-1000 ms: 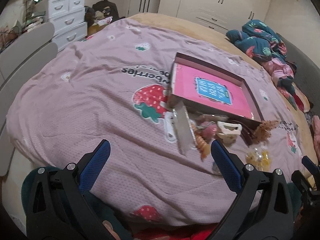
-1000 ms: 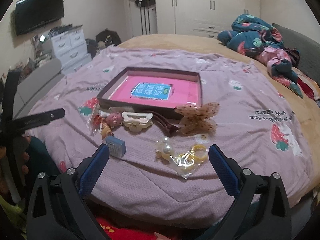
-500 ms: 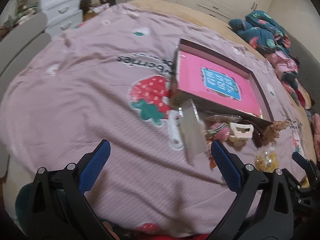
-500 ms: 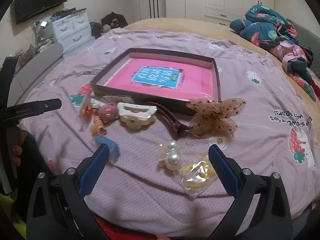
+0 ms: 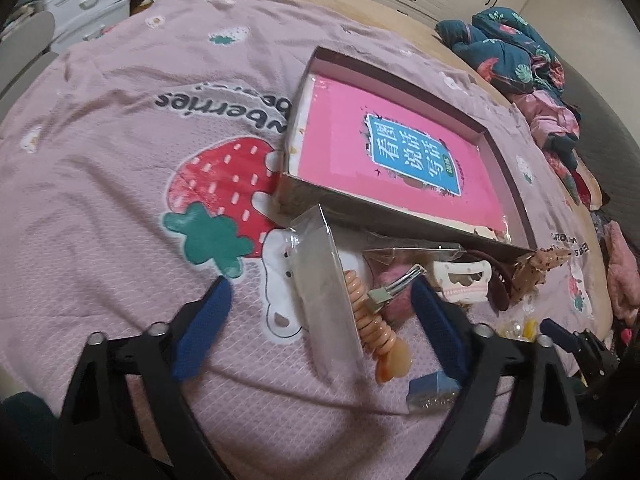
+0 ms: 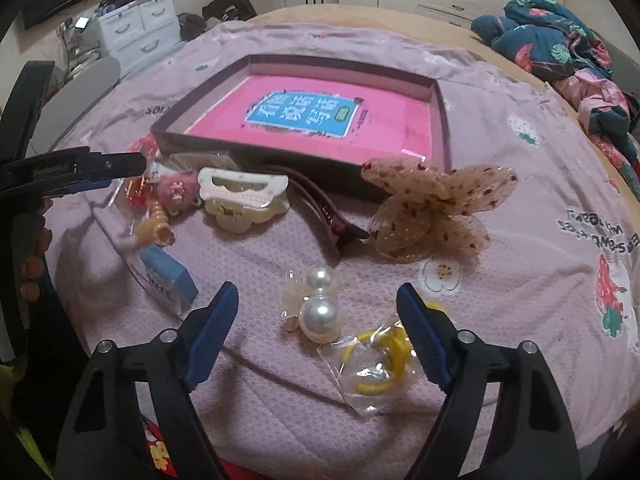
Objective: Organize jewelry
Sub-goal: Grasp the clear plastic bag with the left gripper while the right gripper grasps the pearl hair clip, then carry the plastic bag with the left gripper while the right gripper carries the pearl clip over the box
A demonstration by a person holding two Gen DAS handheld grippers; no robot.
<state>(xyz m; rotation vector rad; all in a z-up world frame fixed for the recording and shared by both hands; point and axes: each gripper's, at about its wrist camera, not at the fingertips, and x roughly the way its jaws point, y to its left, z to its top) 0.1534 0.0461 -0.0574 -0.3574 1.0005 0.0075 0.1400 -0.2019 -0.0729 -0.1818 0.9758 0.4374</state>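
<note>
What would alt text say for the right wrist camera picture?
The open right gripper, jaws just narrowing, hovers over a pearl hair tie and bagged yellow bands on a pink strawberry bedspread. Behind lie a white claw clip, a mesh bow and a shallow box.

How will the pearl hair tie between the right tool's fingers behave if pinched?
The pearl hair tie probably rolls or squirts sideways, since both beads are round and glossy. Its clear wrapper likely crinkles and slips against the soft bedspread.
</note>
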